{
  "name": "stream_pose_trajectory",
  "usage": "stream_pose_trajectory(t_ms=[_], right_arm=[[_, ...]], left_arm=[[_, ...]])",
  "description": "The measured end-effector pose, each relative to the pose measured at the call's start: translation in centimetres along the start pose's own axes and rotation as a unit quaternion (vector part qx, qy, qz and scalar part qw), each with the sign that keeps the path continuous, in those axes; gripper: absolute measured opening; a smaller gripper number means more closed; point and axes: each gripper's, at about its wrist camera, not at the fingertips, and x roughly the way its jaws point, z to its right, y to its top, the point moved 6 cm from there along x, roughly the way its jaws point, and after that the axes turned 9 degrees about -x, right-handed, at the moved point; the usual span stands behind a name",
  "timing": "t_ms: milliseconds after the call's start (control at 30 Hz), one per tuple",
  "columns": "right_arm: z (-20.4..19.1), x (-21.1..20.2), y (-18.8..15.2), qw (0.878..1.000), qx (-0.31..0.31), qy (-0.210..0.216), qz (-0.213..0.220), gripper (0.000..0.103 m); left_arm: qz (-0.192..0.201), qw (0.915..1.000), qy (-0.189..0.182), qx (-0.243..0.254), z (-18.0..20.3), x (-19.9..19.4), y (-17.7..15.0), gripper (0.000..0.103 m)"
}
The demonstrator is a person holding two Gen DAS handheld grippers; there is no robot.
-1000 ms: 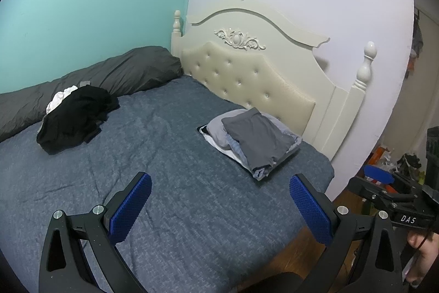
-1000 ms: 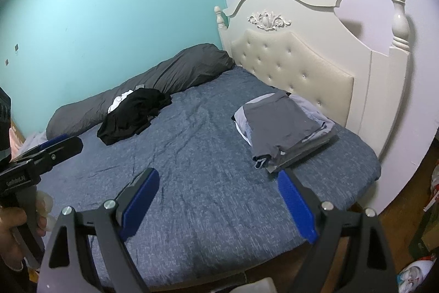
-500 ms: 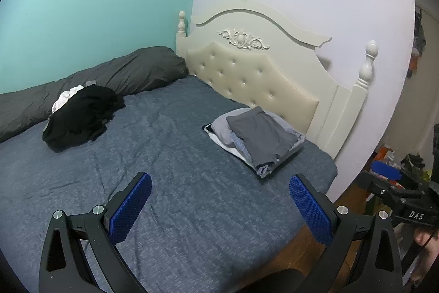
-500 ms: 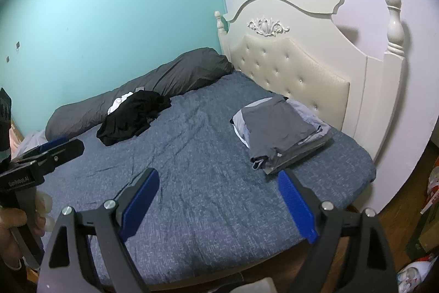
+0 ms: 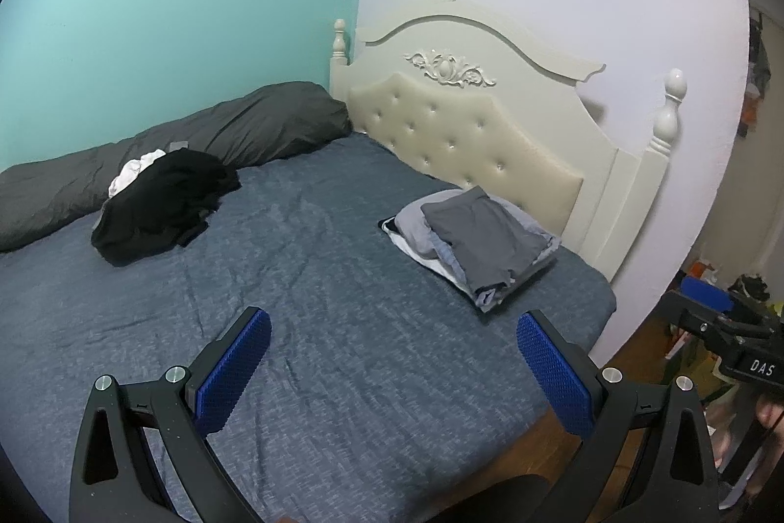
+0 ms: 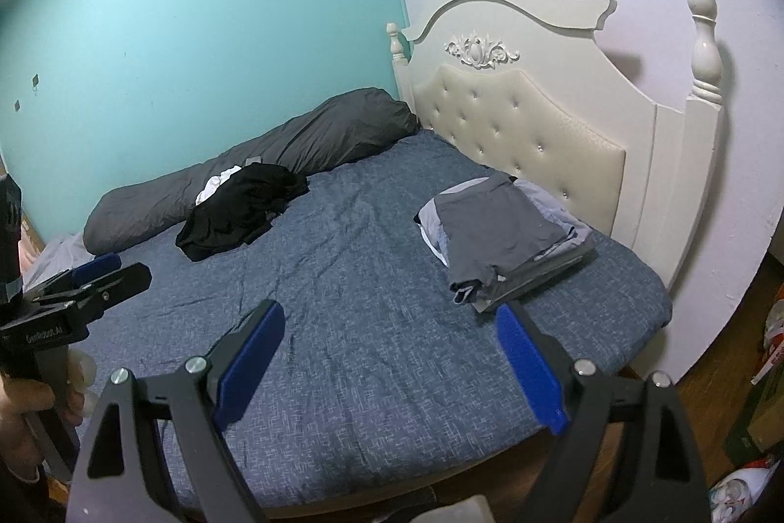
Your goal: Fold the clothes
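Note:
A neat stack of folded grey and light-blue clothes [image 5: 482,241] lies on the bed near the headboard; it also shows in the right wrist view [image 6: 504,236]. A crumpled pile of black clothes [image 5: 161,204] with a bit of white lies at the far side by the pillow, also in the right wrist view [image 6: 242,214]. My left gripper [image 5: 392,368] is open and empty, held above the bed's near edge. My right gripper [image 6: 392,366] is open and empty, also above the near edge, well short of both piles.
The bed [image 5: 318,327] has a dark blue cover, a long grey pillow [image 5: 196,140] along the teal wall and a cream headboard [image 5: 490,121]. Wooden floor and clutter [image 6: 754,435] lie to the right of the bed.
Both grippers have drawn back slightly from the bed, so the folded stack and the black pile look smaller and farther. Both grippers stay open and empty.

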Motion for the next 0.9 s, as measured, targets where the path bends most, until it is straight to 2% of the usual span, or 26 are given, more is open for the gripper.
stream_pose_trajectory(t_ms=[467,900], right_arm=[[0.5,0.7,-0.5,1.000,0.005,0.000,-0.007,0.089],[0.2,1.3,-1.2,1.000,0.005,0.001,-0.009,0.089]], left_arm=[[0.010,0.9997,0.020,0.003,-0.7,-0.6,-0.4,0.103],[0.005,0.9998,0.020,-0.001,-1.2,-0.4,-0.9,0.103]])
